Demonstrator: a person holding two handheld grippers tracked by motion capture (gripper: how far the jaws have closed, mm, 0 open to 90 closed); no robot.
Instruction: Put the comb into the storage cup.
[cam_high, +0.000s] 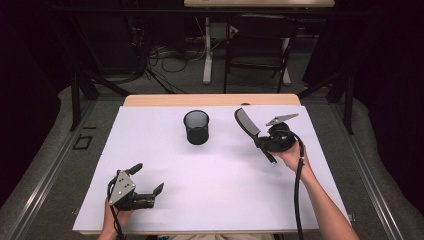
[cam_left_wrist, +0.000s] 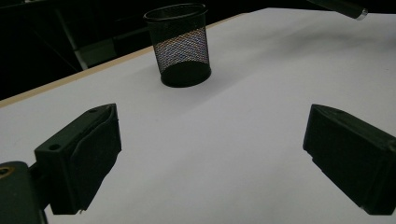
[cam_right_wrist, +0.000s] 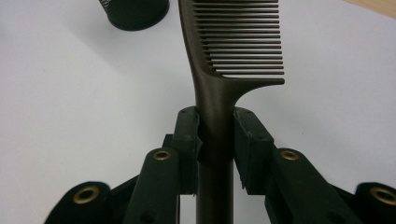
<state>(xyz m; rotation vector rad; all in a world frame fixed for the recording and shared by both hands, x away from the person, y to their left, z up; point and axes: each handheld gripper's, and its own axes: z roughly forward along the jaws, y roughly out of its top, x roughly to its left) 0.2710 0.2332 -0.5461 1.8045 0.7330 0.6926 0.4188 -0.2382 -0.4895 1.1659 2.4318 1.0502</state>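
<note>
A dark comb (cam_high: 248, 123) with a long handle is clamped at its neck by my right gripper (cam_high: 265, 142), held above the white table at the right. In the right gripper view the comb (cam_right_wrist: 233, 42) rises between the two jaws, teeth pointing right, and my right gripper (cam_right_wrist: 215, 135) presses on its handle from both sides. A black mesh pen cup (cam_high: 196, 127) stands upright at the table's middle back. My left gripper (cam_high: 148, 177) rests low at the front left, open and empty. The cup (cam_left_wrist: 180, 44) stands ahead of the left gripper (cam_left_wrist: 210, 158).
The white table cover (cam_high: 210, 190) spreads between the two hands. A wooden table edge (cam_high: 210, 100) runs along the back. Beyond it stand dark floor, cables and a chair frame (cam_high: 255, 55).
</note>
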